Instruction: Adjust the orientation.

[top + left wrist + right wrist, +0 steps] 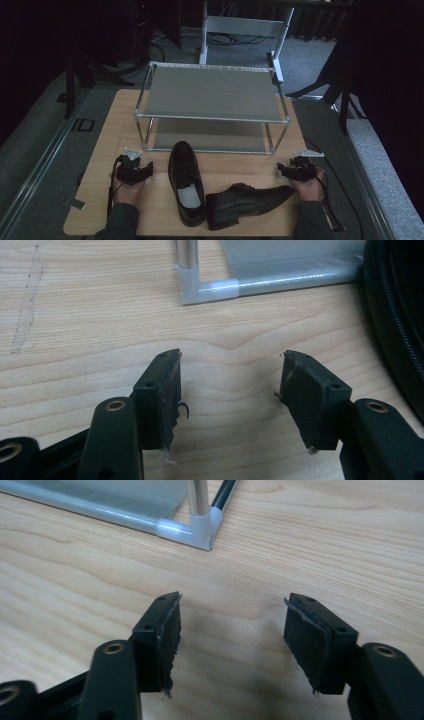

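Note:
Two black leather dress shoes lie on the wooden table. One shoe [186,182] points away from me, toe toward the rack; the other shoe [247,200] lies crosswise at its right, toe to the right. A two-tier grey shoe rack [212,92] stands behind them. My left gripper [135,170] rests on the table left of the shoes, open, nothing between its jaws [230,390]. At the right, my right gripper [295,170] sits open on the table too, its jaws apart over bare wood [230,635]. The first shoe's edge [400,315] shows at right in the left gripper view.
The rack's front left corner post [192,275] stands just ahead of the left gripper; its front right corner [202,525] stands ahead of the right gripper. Beyond the table are a grey carpeted floor, dark stands and a white metal frame [245,25].

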A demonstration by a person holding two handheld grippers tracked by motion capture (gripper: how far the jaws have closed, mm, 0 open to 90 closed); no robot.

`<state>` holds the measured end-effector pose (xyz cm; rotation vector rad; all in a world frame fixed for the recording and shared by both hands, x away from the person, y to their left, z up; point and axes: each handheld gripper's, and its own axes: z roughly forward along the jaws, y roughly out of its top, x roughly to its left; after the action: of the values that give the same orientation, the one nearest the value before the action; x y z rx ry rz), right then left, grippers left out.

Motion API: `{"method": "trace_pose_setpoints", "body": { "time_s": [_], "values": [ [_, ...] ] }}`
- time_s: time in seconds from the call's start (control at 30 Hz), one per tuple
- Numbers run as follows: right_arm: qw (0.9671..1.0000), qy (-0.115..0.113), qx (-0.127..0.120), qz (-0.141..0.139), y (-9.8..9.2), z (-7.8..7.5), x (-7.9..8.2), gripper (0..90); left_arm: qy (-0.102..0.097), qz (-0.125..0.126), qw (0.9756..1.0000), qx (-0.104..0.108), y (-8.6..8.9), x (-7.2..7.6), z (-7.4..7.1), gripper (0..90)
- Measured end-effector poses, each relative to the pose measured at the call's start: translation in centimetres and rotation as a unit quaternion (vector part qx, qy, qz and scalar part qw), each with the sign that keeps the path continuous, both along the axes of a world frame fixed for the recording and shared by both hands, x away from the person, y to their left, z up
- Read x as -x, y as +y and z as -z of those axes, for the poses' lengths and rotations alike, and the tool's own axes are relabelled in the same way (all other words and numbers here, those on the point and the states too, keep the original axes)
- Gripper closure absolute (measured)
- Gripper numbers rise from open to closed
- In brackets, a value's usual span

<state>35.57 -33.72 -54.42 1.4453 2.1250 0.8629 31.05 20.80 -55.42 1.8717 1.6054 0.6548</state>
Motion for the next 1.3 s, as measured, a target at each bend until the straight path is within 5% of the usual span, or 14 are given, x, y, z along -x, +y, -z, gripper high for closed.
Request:
{"method": "trace_pose_setpoints", "body": {
  "time_s": [0.3, 0.5, 0.87, 1.17, 1.2, 1.3],
  "values": [
    [0.9978, -0.063, 0.011, -0.013, -0.9, -4.7, 5.5, 40.1, -0.010, 0.016, 0.9997, 0.017, -0.5, 1.2, -0.7, 42.4],
    [0.9963, -0.080, 0.025, -0.022, -1.1, -6.0, 9.5, 39.3, -0.016, 0.045, 0.9985, 0.027, -1.6, 2.0, -1.2, 42.7],
    [0.9974, -0.063, 0.025, -0.024, -1.2, -4.6, 14.8, 38.6, -0.005, 0.116, 0.9927, 0.030, -4.2, 3.6, -1.2, 45.0],
    [0.9982, -0.035, 0.027, -0.041, 0.0, -2.5, 16.1, 38.6, 0.009, 0.178, 0.9827, 0.050, -5.3, 7.8, -0.9, 48.3],
    [0.9983, -0.033, 0.023, -0.043, 0.3, -2.3, 16.1, 38.6, 0.011, 0.194, 0.9799, 0.045, -5.8, 8.7, -0.7, 49.1],
    [0.9981, -0.032, 0.022, -0.049, 0.7, -2.0, 16.0, 38.6, 0.004, 0.208, 0.9774, 0.039, -6.0, 9.4, -0.8, 54.0]
  ]
}}
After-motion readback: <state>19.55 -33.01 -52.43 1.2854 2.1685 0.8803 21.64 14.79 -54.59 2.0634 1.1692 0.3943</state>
